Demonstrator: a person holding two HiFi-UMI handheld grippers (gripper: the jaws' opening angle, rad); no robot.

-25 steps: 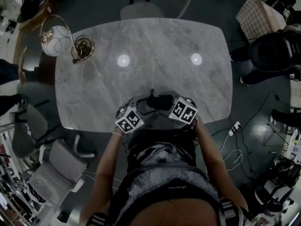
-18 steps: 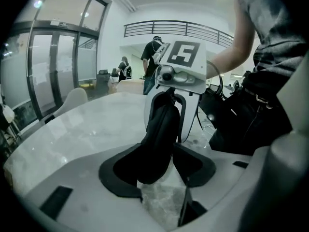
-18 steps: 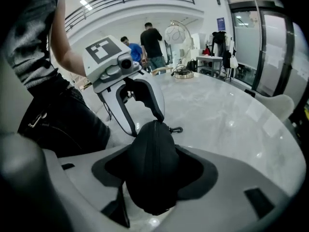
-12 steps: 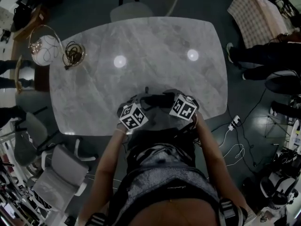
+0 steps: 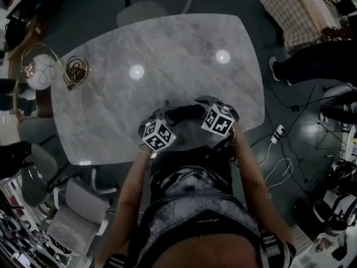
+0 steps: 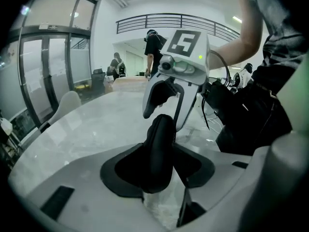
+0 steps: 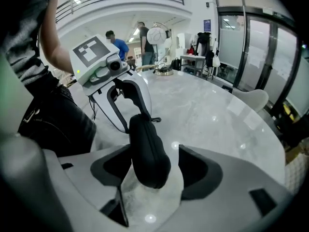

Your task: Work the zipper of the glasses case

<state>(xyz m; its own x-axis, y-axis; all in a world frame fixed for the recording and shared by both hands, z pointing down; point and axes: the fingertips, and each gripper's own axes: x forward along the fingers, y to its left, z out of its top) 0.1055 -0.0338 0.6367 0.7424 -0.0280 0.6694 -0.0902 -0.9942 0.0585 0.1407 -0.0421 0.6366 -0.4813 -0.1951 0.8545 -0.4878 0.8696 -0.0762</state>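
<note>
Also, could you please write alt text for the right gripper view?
A black glasses case stands between the jaws of the right gripper, which have just been opening and stand open around it. The left gripper, whose jaws have just been closing, grips its far end over the marble table.

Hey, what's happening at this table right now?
A person works over the marble table with tongs in each hand. The left tongs grip one end of the black glasses case, having just been closing on it. The right tongs have just been opening; the case's other end sits loosely between them.
</note>
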